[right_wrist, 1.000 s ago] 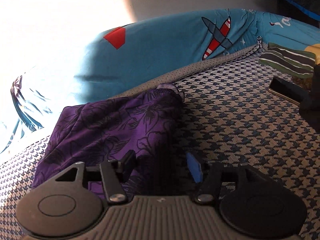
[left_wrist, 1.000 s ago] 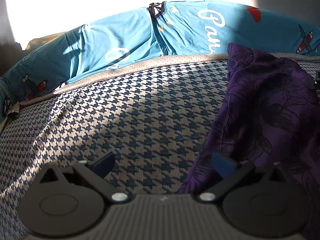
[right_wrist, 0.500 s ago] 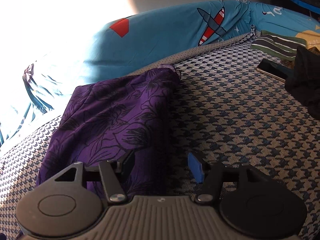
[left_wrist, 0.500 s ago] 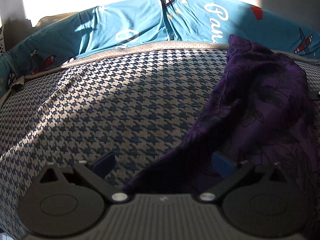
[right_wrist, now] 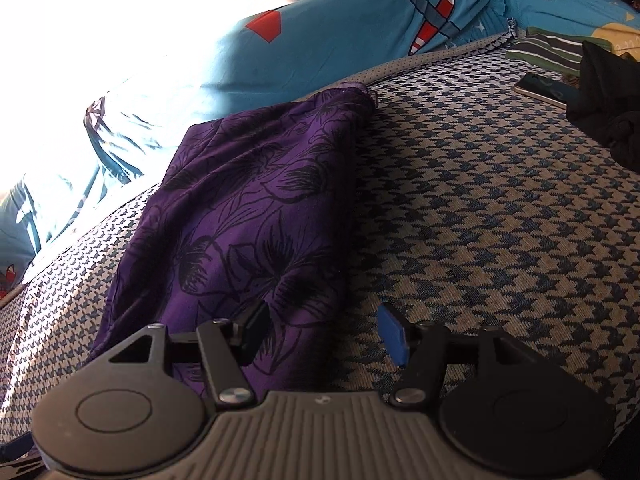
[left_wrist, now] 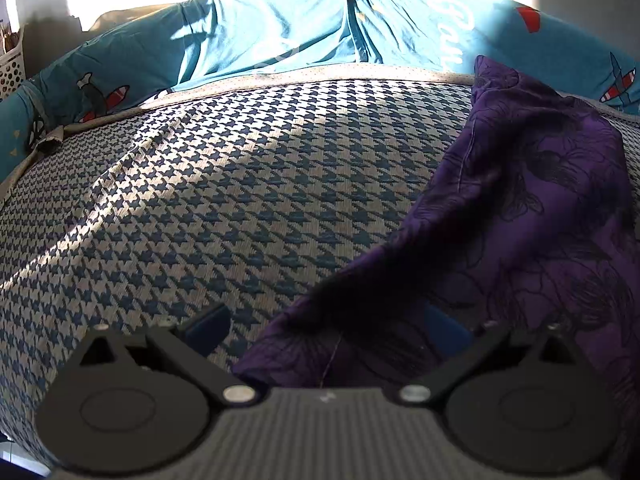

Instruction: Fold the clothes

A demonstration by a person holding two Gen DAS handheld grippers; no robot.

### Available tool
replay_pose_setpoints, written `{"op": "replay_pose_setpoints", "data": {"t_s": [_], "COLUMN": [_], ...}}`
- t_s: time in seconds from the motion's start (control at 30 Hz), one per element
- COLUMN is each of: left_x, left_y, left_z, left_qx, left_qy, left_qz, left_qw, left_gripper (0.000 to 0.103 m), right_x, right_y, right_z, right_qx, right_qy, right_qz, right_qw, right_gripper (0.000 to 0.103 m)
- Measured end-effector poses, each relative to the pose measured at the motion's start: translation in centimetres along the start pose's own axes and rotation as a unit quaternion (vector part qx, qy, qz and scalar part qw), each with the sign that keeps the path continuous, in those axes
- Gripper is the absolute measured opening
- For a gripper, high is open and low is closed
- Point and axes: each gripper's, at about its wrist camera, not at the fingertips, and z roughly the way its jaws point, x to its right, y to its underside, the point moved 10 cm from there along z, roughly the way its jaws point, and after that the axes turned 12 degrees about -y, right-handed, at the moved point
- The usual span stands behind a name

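Observation:
A purple garment with black flower outlines (left_wrist: 532,208) lies on the houndstooth bed cover (left_wrist: 240,200), running from the back edge toward me. In the left wrist view it fills the right side, and its near corner lies between the jaws of my left gripper (left_wrist: 326,330), which is open. In the right wrist view the same garment (right_wrist: 248,208) lies left of centre. My right gripper (right_wrist: 324,330) is open, its left finger over the garment's near right edge and its right finger over the bare cover.
A teal quilt with aeroplane prints (left_wrist: 280,36) is bunched along the back of the bed (right_wrist: 360,32). At the far right lie a phone (right_wrist: 546,88), a dark garment (right_wrist: 608,108) and a striped folded cloth (right_wrist: 552,48). A white perforated basket (left_wrist: 10,68) stands at far left.
Both grippers have pulled back and lower toward the near end of the garment. The purple cloth now reaches between the left gripper's jaws. Both grippers stay open.

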Motion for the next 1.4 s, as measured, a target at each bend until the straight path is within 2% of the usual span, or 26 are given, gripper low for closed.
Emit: {"op": "replay_pose_setpoints", "data": {"t_s": [0.13, 0.3, 0.37, 0.63, 0.8, 1.07, 1.4], "left_x": [-0.2, -0.4, -0.4, -0.9, -1.4, -2.1, -2.5], "left_y": [0.6, 1.3, 1.5, 2.7, 3.2, 3.6, 4.3], "left_z": [0.1, -0.1, -0.2, -0.7, -1.0, -1.4, -2.0], "left_qx": [-0.005, -0.009, -0.009, -0.026, -0.035, -0.04, -0.047], "left_qy": [0.001, 0.001, 0.002, 0.023, 0.037, 0.055, 0.088], "left_qz": [-0.001, -0.004, -0.005, -0.021, -0.033, -0.044, -0.055], "left_qw": [1.0, 1.0, 0.9999, 0.9992, 0.9982, 0.9967, 0.9935], "left_gripper": [0.103, 0.103, 0.103, 0.103, 0.103, 0.103, 0.103], "right_x": [-0.7, -1.8, -2.0, -3.9, -5.1, -6.3, -6.2], "right_y": [1.5, 4.0, 5.1, 8.9, 11.1, 13.2, 14.3], "right_z": [-0.7, -1.7, -1.8, -3.7, -4.4, -4.8, -4.8], "right_qx": [-0.006, -0.017, -0.028, -0.045, -0.068, -0.085, -0.084], "right_qy": [-0.029, -0.088, -0.101, -0.128, -0.175, -0.196, -0.193], "right_qz": [0.007, 0.037, 0.049, 0.025, 0.041, 0.034, 0.05], "right_qw": [1.0, 0.995, 0.993, 0.99, 0.981, 0.976, 0.976], "right_gripper": [0.059, 0.059, 0.059, 0.059, 0.06, 0.06, 0.061]}}
